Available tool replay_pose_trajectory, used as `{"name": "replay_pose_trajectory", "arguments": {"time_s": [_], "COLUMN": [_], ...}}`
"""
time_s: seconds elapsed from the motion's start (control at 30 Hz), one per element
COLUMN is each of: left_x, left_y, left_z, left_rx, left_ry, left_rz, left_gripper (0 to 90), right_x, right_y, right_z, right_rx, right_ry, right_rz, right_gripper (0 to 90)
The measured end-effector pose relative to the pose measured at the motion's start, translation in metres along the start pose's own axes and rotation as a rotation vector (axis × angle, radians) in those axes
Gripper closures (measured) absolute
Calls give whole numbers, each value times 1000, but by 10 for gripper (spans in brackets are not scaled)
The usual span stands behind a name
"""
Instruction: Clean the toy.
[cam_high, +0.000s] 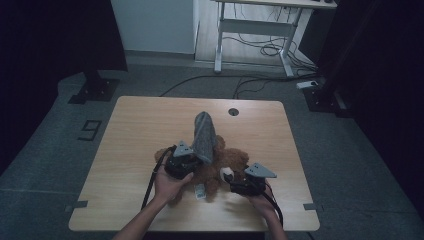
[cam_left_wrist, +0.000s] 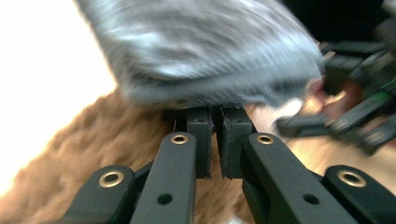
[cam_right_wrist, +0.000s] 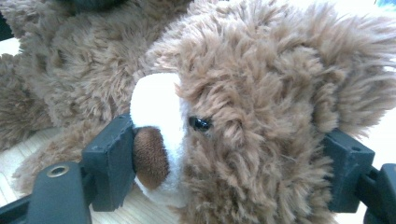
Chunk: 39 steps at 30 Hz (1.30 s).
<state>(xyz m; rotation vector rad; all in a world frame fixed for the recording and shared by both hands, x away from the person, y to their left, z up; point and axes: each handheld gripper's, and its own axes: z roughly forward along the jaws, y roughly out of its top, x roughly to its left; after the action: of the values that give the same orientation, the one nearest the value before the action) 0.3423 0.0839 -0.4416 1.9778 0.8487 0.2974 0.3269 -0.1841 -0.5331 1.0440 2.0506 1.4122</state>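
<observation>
A brown teddy bear (cam_high: 234, 159) lies near the middle of the wooden table (cam_high: 130, 135). A grey knit cloth (cam_high: 204, 132) stretches from the bear toward the far edge. My left gripper (cam_high: 194, 161) is at the cloth's near end. In the left gripper view its jaws (cam_left_wrist: 216, 116) stand shut, pinching the lower edge of the grey cloth (cam_left_wrist: 201, 51) above the bear's fur (cam_left_wrist: 93, 149). My right gripper (cam_high: 229, 176) is at the bear's head. In the right gripper view its pads (cam_right_wrist: 112, 158) press on the white snout and the back of the bear's head (cam_right_wrist: 261, 93).
A white tag (cam_high: 200, 191) sticks out under the bear near the front edge. A round cable hole (cam_high: 233, 111) sits at the table's far side. Beyond the table stand a white desk frame (cam_high: 260, 25), floor cables (cam_high: 250, 82) and dark stand bases (cam_high: 95, 90).
</observation>
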Motion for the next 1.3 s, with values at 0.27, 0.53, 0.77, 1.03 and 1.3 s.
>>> {"name": "replay_pose_trajectory", "arguments": {"time_s": [0.27, 0.53, 0.77, 1.03, 1.3], "left_x": [-37, -73, -54, -35, 8], "left_y": [52, 59, 33, 27, 3], "left_z": [32, 91, 106, 78, 35], "left_rx": [-44, 91, 140, 99, 84], "left_ry": [-93, -124, -153, -103, -19], "left_rz": [50, 130, 23, 11, -64], "left_gripper": [842, 841, 847, 851, 851], "right_x": [-1, -1, -1, 0, 0], "right_y": [-1, -1, -1, -1, -1], "right_z": [0, 0, 1, 1, 1], "right_rx": [-4, -8, -6, -8, -7], "right_ry": [5, 8, 5, -2, -2], "right_rz": [3, -2, 0, -7, -11], "right_gripper": [203, 203, 203, 203, 204]}}
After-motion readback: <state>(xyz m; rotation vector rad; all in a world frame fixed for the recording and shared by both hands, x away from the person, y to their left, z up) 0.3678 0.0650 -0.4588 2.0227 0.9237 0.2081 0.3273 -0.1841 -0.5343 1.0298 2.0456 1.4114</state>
